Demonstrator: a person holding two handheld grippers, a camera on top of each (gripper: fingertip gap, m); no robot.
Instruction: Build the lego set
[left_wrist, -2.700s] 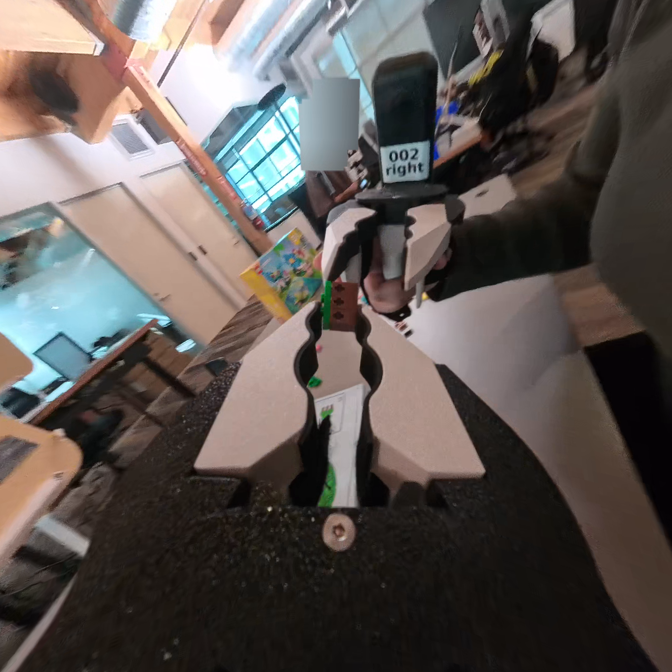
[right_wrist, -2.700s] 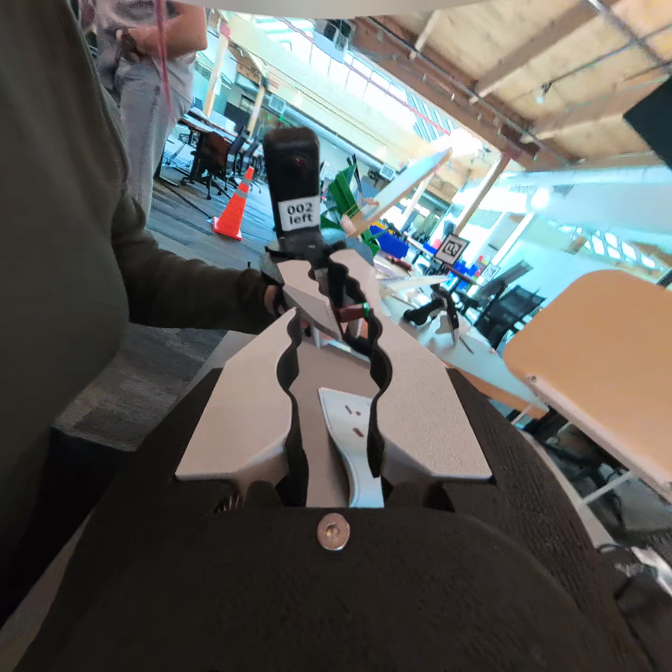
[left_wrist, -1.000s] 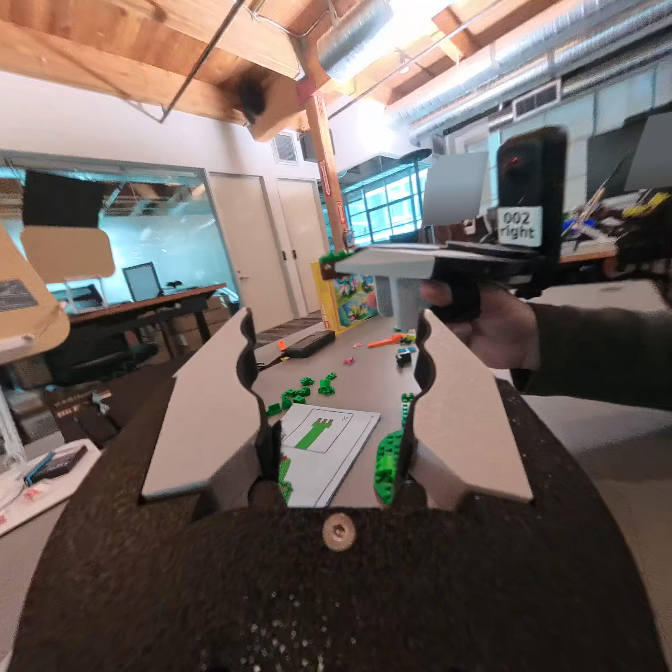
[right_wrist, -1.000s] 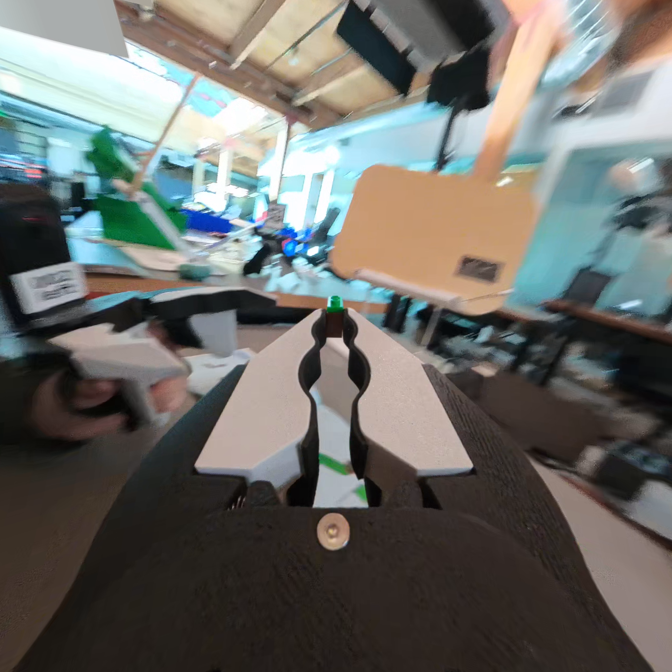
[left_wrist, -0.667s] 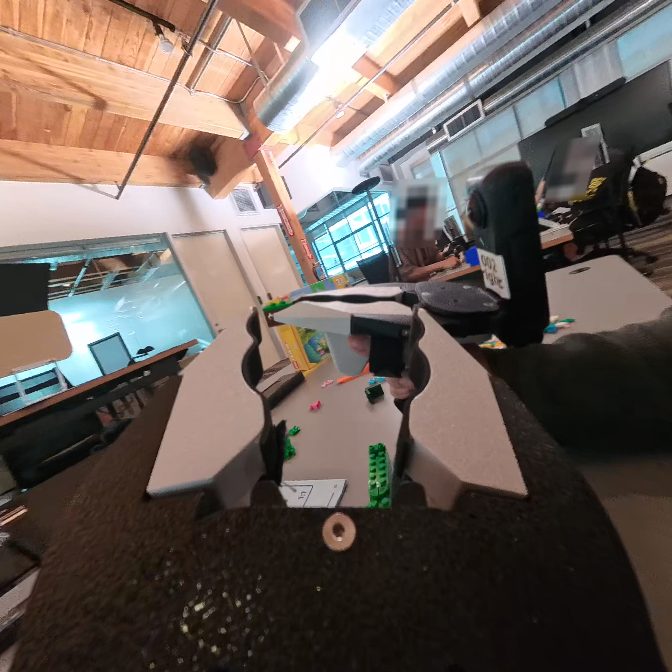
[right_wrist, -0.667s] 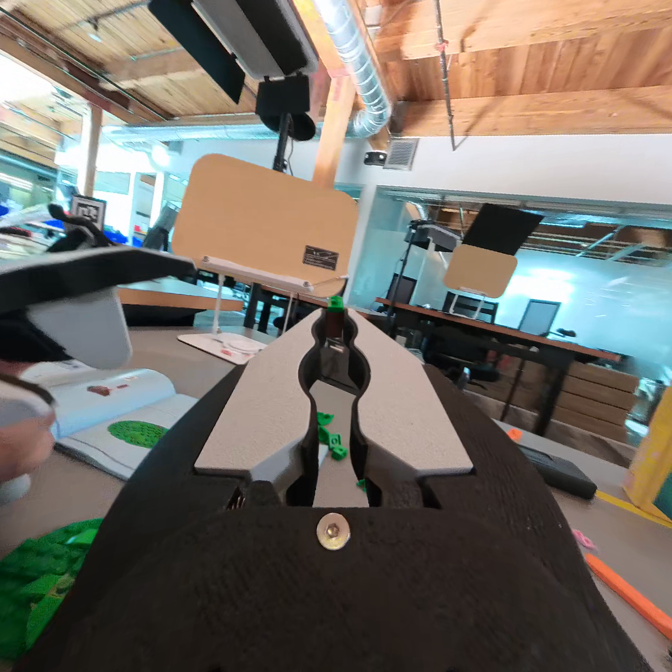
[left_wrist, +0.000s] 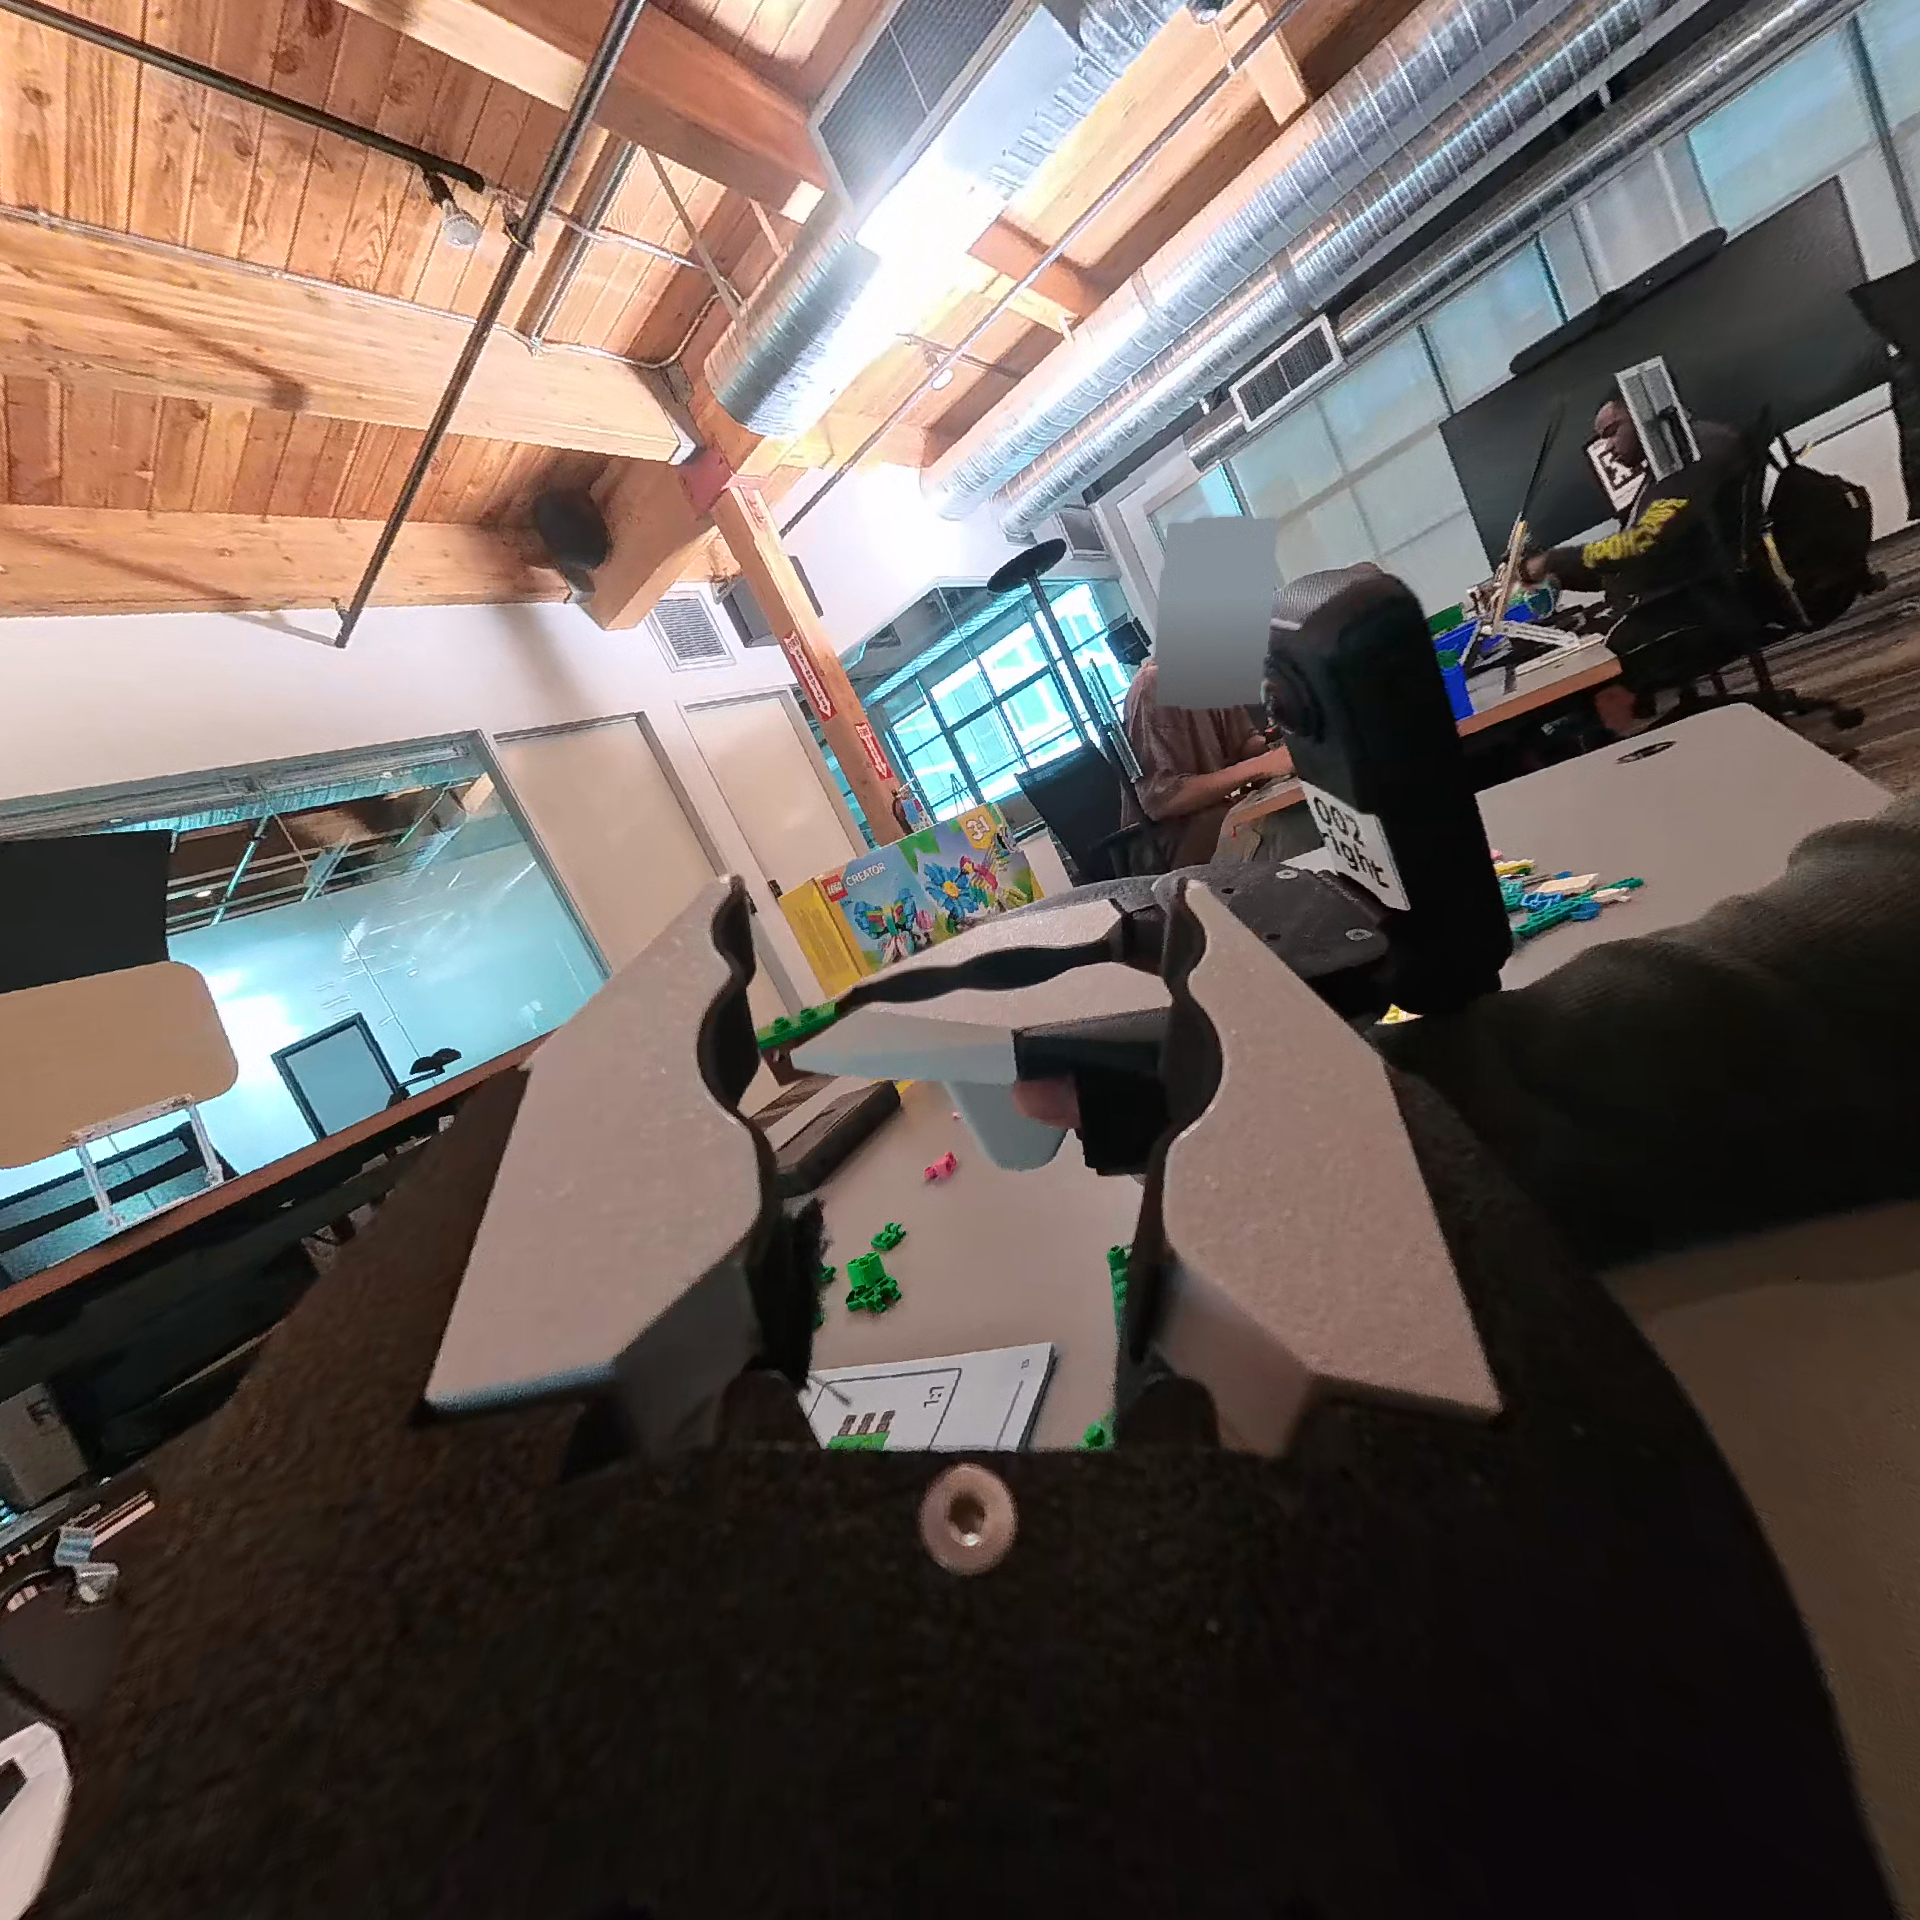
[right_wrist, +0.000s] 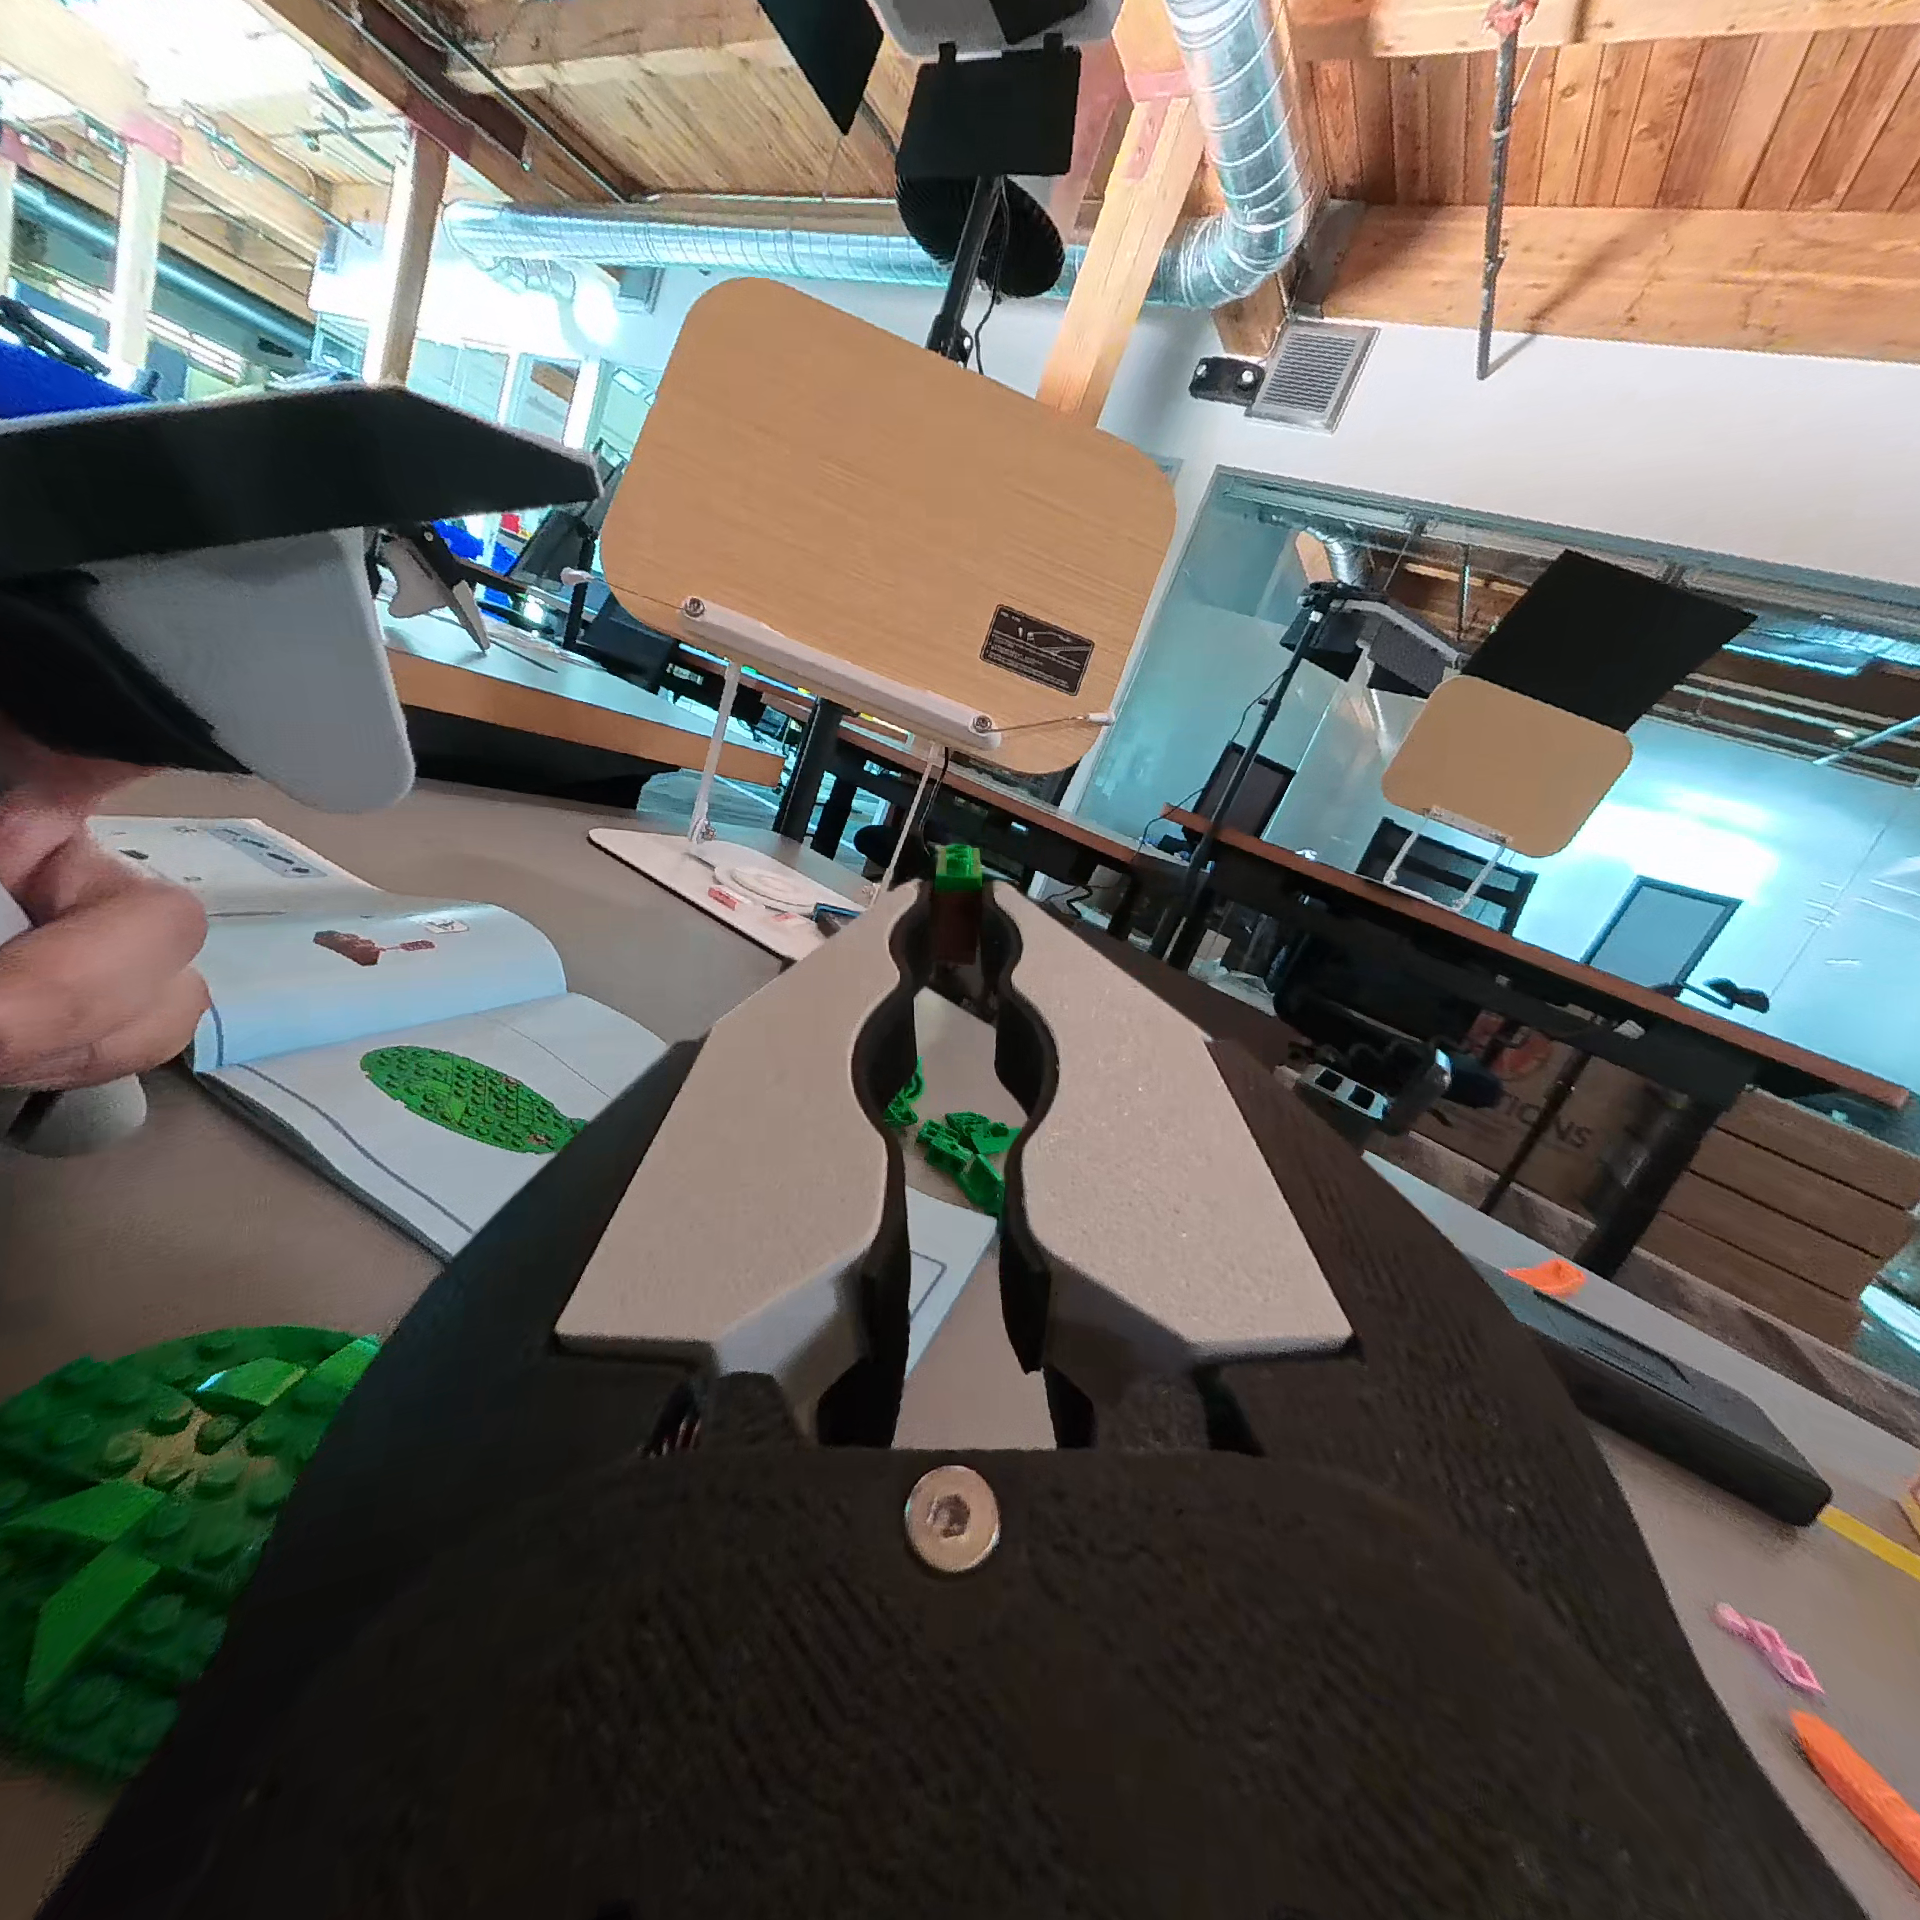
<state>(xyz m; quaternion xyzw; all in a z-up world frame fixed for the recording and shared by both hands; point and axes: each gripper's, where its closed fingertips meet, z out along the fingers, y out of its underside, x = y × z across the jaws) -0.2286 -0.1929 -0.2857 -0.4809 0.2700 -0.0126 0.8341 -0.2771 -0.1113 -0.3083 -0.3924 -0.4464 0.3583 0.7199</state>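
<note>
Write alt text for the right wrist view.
The right gripper is shut on a small brown-and-green brick stack, held above a grey table. An open instruction booklet and a green plate assembly lie to the left.

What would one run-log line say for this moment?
left gripper: open, empty | right gripper: shut on brown-and-green brick stack, held above table | green base plate: on table

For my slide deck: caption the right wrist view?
Right gripper pinches a brown-and-green brick stack above the table, open booklet behind.
</note>
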